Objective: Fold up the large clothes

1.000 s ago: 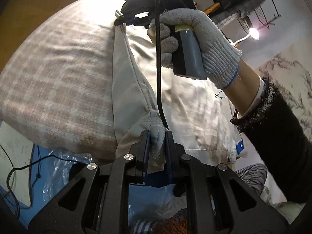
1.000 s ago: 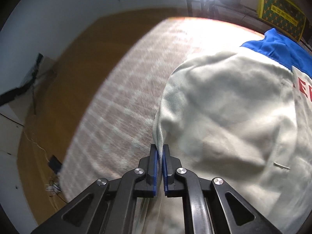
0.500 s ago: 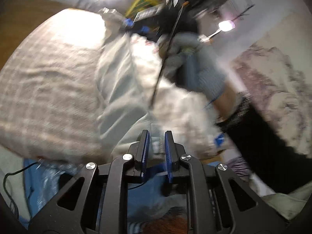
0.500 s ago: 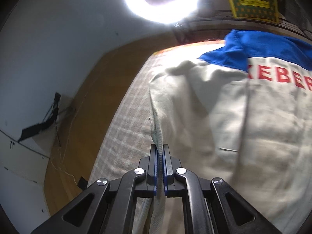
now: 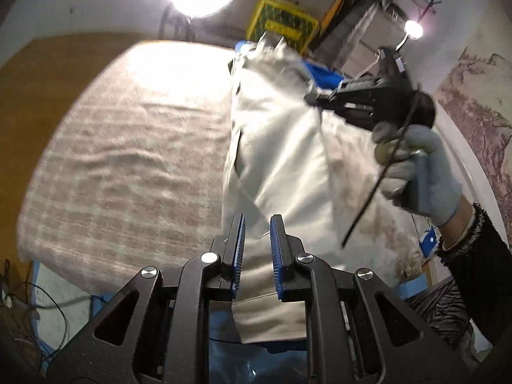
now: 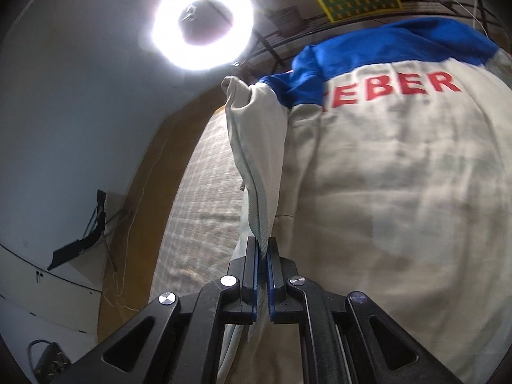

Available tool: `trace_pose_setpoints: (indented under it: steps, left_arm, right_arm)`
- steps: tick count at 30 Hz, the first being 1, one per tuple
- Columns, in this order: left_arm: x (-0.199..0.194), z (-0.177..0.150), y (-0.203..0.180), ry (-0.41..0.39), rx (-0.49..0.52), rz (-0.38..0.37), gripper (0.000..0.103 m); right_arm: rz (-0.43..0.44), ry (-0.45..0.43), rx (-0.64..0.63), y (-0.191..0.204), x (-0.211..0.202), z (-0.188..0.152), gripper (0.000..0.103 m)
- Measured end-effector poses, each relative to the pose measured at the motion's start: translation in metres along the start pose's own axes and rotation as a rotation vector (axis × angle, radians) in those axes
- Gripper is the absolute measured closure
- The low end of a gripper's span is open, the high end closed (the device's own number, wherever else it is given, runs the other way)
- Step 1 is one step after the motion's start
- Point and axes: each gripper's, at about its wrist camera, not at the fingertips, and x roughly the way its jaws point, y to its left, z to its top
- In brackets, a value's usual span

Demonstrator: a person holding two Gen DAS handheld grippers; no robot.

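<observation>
The cream garment (image 6: 400, 198), with its blue yoke and red lettering, is held lifted above the checked bed cover (image 5: 128, 166), one long edge being carried across the rest of the cloth. That edge is pinched at both ends: by the left gripper (image 5: 257, 249), whose fingers are closed on a thick bunch of fabric, and by the right gripper (image 6: 262, 272), held in a gloved hand (image 5: 419, 176), whose fingers are pressed almost together on a thin hem. The fold seems midway; next, the edge would likely need lowering flat, kept taut, onto the opposite side before release.
</observation>
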Motion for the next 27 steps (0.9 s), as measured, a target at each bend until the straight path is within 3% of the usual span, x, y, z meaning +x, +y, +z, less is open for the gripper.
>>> trace_pose_setpoints:
  steps: [5,9,17,20,22,27]
  left_arm:
    - [0.035,-0.012,-0.013,0.101,0.026,-0.039,0.090]
    - [0.057,-0.023,-0.037,0.173,0.109,-0.059,0.090]
    - [0.086,-0.040,-0.049,0.288,0.190,-0.031,0.090]
    - [0.090,-0.050,-0.055,0.303,0.247,-0.011,0.090]
    - [0.087,-0.053,-0.060,0.298,0.272,-0.007,0.090]
    - [0.081,-0.050,-0.057,0.298,0.244,-0.042,0.090]
  right_arm:
    - [0.007,-0.008,0.054,-0.036,-0.014,0.001,0.101]
    - [0.012,0.003,0.104,-0.063,-0.013,0.002,0.101]
    - [-0.047,0.052,0.110,-0.090,0.013,-0.010,0.101]
    - [-0.086,0.087,0.109,-0.099,0.016,-0.014,0.097]
    - [-0.077,0.095,0.099,-0.101,0.011,-0.015,0.087]
    - [-0.090,0.068,-0.002,-0.094,-0.029,-0.017,0.079]
